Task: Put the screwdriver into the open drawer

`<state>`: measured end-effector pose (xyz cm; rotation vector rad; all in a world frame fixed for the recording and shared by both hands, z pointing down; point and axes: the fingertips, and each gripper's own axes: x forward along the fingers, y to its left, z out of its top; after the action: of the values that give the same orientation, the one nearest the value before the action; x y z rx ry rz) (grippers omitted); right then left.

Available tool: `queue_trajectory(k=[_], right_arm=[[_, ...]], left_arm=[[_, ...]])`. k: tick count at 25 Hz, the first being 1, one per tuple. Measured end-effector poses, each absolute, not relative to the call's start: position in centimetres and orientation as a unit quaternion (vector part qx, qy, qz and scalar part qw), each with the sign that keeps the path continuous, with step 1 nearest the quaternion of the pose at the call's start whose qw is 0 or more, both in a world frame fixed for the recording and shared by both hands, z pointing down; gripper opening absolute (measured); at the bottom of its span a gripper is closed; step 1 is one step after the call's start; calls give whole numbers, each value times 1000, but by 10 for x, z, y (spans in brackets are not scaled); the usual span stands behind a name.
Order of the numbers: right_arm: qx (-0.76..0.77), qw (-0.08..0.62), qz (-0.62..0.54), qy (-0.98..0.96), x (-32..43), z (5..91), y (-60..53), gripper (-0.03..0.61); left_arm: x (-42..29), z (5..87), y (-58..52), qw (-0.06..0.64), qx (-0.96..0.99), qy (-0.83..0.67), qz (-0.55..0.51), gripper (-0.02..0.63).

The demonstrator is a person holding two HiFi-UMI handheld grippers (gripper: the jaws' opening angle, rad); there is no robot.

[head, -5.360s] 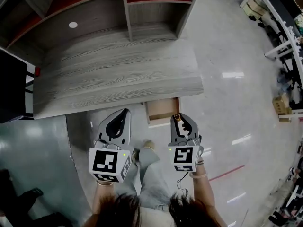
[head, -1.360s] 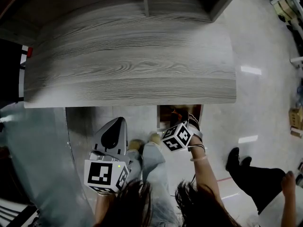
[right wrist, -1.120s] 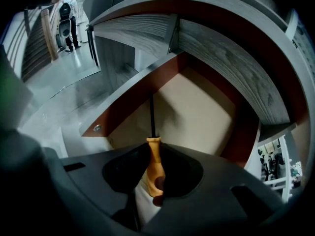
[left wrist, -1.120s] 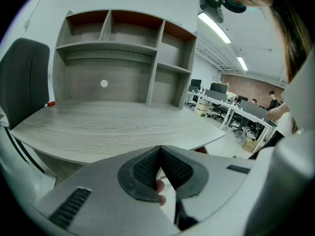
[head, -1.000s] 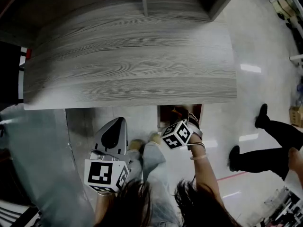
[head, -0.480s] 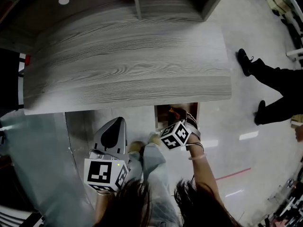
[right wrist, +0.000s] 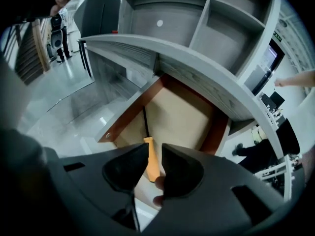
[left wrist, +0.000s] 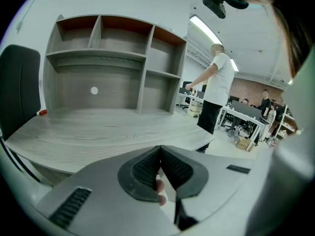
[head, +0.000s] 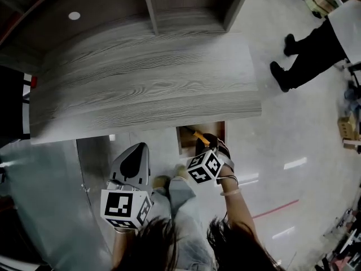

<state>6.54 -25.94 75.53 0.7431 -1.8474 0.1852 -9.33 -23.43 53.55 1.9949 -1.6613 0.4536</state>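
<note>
The screwdriver [right wrist: 150, 162], with an orange handle and a black shaft, lies inside the open drawer [right wrist: 184, 114] along its left wall. In the head view the screwdriver [head: 198, 135] shows as an orange strip in the drawer [head: 184, 141] under the desk's front edge. My right gripper [right wrist: 155, 149] hangs just above the handle, jaws slightly apart and open, not touching it. The right gripper [head: 213, 144] reaches over the drawer's front. My left gripper [left wrist: 160, 149] is shut with nothing in it. In the head view the left gripper [head: 141, 147] hangs below the desk edge, left of the drawer.
The grey wood desk [head: 146, 89] carries an open shelf unit [left wrist: 113, 63] at its back. A dark chair [left wrist: 17, 87] stands at the desk's left end. A person [head: 316, 38] in dark trousers stands on the glossy floor to the right.
The right gripper carried the screwdriver from in front of the drawer down over it; the tool now lies in the drawer and the jaws stand parted. A person walked across the floor at right.
</note>
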Motion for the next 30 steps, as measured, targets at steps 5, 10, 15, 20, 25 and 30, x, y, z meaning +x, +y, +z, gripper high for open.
queue_trajectory(k=[5, 10, 15, 20, 25, 30], right_arm=[[344, 517, 84, -779, 72, 726, -254, 83], [374, 493, 89, -781, 76, 695, -252, 71], [402, 470, 96, -780, 83, 665, -248, 61], [425, 450, 104, -779, 88, 639, -240, 52], [446, 433, 113, -775, 91, 622, -230, 48], [464, 421, 114, -771, 92, 606, -221, 44]], left_arm=[[-82, 520, -231, 240, 743, -603, 163, 17], [-70, 503, -233, 230, 755, -593, 158, 17], [-60, 486, -229, 222, 764, -586, 154, 17], [-52, 470, -221, 216, 770, -580, 154, 17], [-48, 462, -214, 213, 776, -573, 155, 17], [-49, 452, -204, 208, 781, -569, 152, 17]])
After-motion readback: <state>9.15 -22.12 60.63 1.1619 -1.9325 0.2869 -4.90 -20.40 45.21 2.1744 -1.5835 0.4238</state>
